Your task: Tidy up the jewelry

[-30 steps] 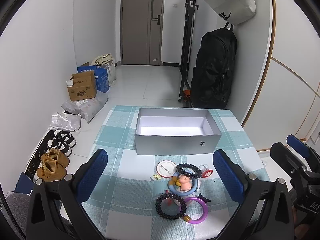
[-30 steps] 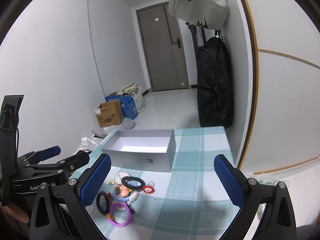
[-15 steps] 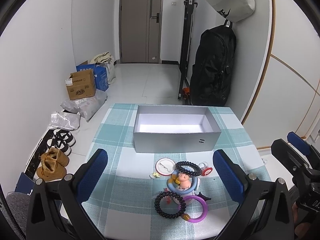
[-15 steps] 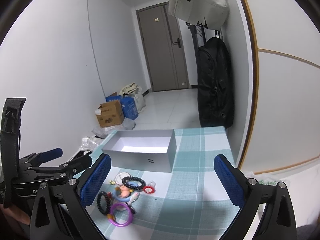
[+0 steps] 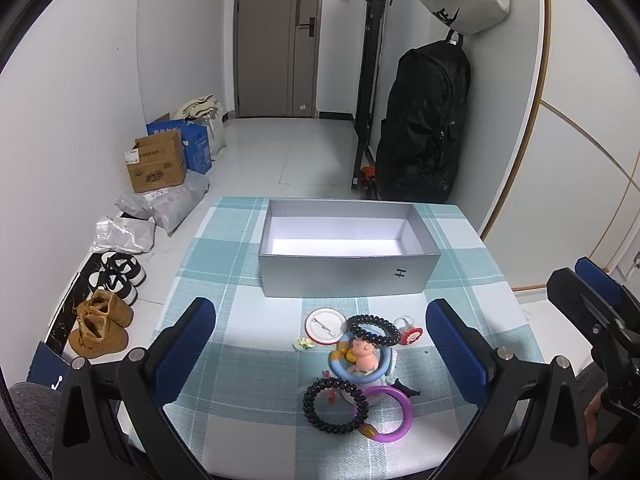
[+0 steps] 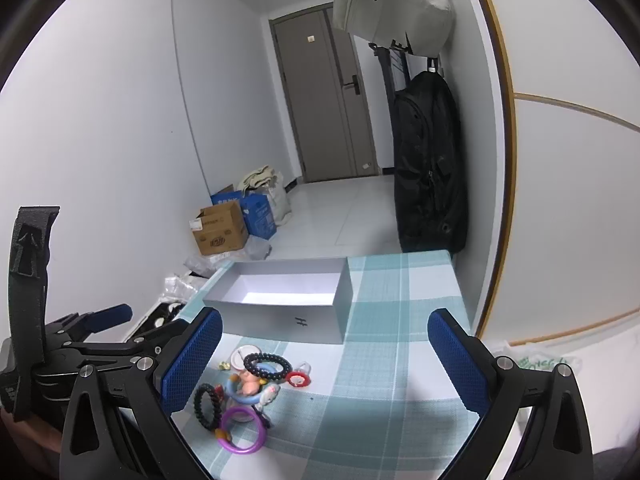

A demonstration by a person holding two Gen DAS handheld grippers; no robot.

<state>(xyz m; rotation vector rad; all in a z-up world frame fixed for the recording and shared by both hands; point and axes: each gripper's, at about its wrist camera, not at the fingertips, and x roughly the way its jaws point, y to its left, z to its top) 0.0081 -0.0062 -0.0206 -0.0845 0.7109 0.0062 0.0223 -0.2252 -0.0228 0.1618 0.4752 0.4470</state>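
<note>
Your left gripper [image 5: 320, 354] wide open, empty, above table's [image 5: 240, 412] near edge, your right gripper [image 6: 325, 356] likewise spread, empty, jewelry pile [image 5: 358, 364] between left fingers near front edge, grey box [image 5: 344, 276] open beyond, toward far edge.

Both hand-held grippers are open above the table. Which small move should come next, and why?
Probably lower the left hand-held gripper onto the upper black bead bracelet. It tops the pile, closest to the empty grey box, and the left gripper's open fingers already frame the pile.
</note>
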